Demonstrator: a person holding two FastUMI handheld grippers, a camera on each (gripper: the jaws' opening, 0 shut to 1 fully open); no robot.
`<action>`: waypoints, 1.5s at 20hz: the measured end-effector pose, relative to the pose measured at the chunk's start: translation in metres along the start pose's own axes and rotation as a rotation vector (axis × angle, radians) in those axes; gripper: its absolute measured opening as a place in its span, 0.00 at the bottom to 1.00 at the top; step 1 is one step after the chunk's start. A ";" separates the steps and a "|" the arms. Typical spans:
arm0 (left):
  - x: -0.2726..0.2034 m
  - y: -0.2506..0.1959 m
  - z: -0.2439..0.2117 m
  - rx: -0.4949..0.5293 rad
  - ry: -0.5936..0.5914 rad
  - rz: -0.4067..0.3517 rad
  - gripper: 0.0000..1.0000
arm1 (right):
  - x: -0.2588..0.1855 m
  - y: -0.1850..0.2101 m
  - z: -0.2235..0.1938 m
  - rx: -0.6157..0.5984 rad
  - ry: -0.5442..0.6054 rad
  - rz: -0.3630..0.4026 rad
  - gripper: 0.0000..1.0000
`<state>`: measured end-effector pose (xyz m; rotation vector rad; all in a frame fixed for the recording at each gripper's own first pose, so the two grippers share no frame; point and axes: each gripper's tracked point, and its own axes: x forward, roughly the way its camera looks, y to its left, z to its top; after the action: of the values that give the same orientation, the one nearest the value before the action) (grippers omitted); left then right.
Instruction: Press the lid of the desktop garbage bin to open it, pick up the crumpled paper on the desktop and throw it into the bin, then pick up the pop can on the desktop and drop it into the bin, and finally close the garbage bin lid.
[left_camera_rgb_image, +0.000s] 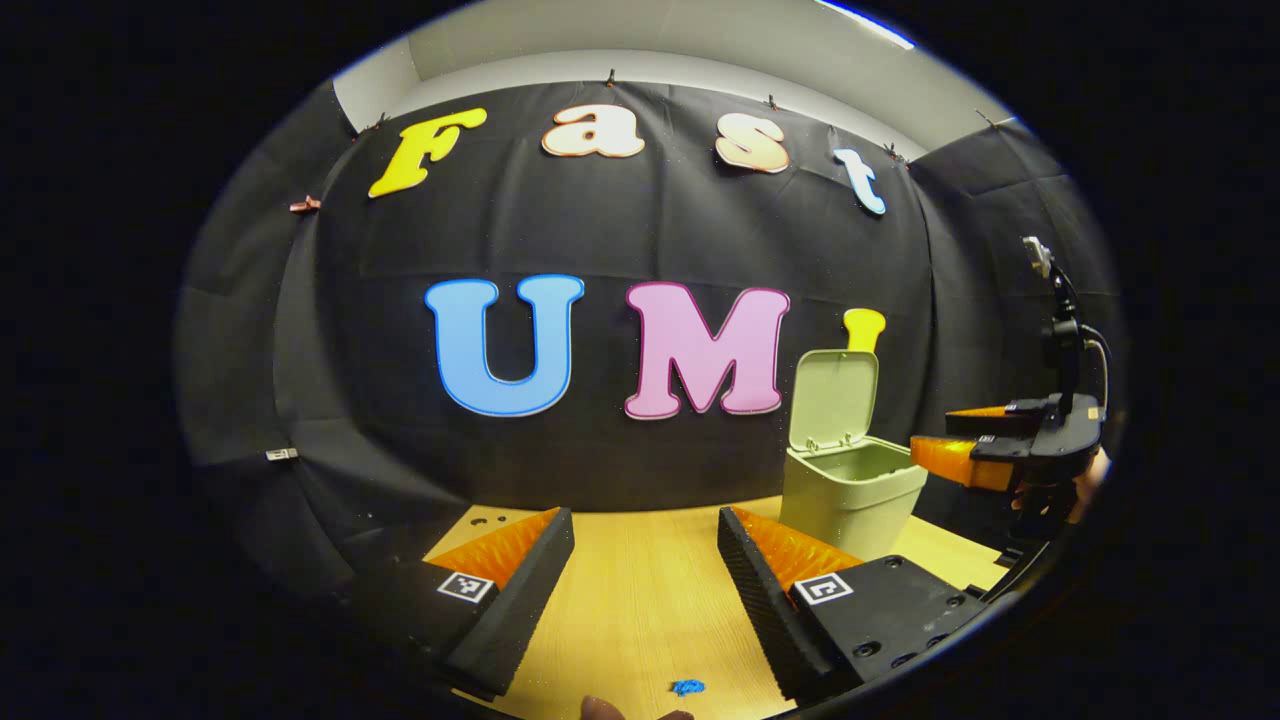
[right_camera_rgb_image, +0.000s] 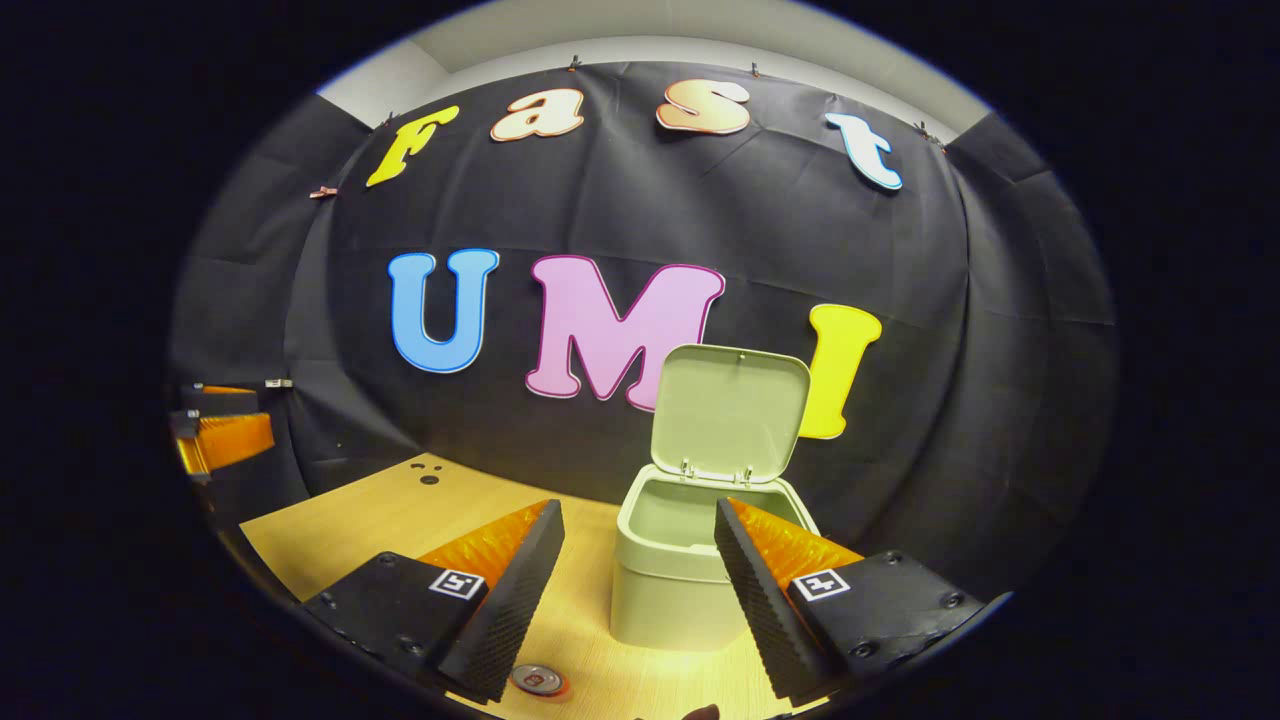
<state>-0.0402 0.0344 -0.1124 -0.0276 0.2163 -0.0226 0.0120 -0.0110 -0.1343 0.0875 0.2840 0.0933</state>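
The pale green bin (left_camera_rgb_image: 850, 495) stands at the back right of the wooden table (left_camera_rgb_image: 640, 610) with its lid (left_camera_rgb_image: 835, 400) swung up against the wall. My left gripper (left_camera_rgb_image: 645, 560) is open over bare wood, left of the bin. In the right gripper view the bin (right_camera_rgb_image: 670, 580) is close ahead, its lid (right_camera_rgb_image: 730, 410) upright and its inside showing. My right gripper (right_camera_rgb_image: 640, 560) is open just in front of it, with nothing between the fingers. The pop can (right_camera_rgb_image: 537, 680) shows its top at the bottom edge, below the left finger.
A small blue scrap (left_camera_rgb_image: 688, 687) lies on the table near the front edge. The right gripper (left_camera_rgb_image: 935, 435) hovers open beside the bin's right side. Far left in the right gripper view, the left gripper (right_camera_rgb_image: 262, 413) hangs above the table's edge (right_camera_rgb_image: 300, 520).
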 end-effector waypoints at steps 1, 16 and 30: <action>0.002 -0.002 -0.010 0.001 0.013 -0.019 0.93 | -0.005 0.002 -0.002 -0.002 0.005 0.003 0.96; 0.028 -0.048 -0.255 0.082 0.458 -0.178 0.78 | -0.055 -0.033 -0.032 -0.004 0.104 -0.046 0.96; 0.026 -0.052 -0.354 0.101 0.733 -0.192 0.63 | -0.054 -0.054 -0.049 0.012 0.154 -0.054 0.96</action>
<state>-0.0923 -0.0270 -0.4621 0.0632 0.9449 -0.2371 -0.0496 -0.0667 -0.1714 0.0846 0.4402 0.0445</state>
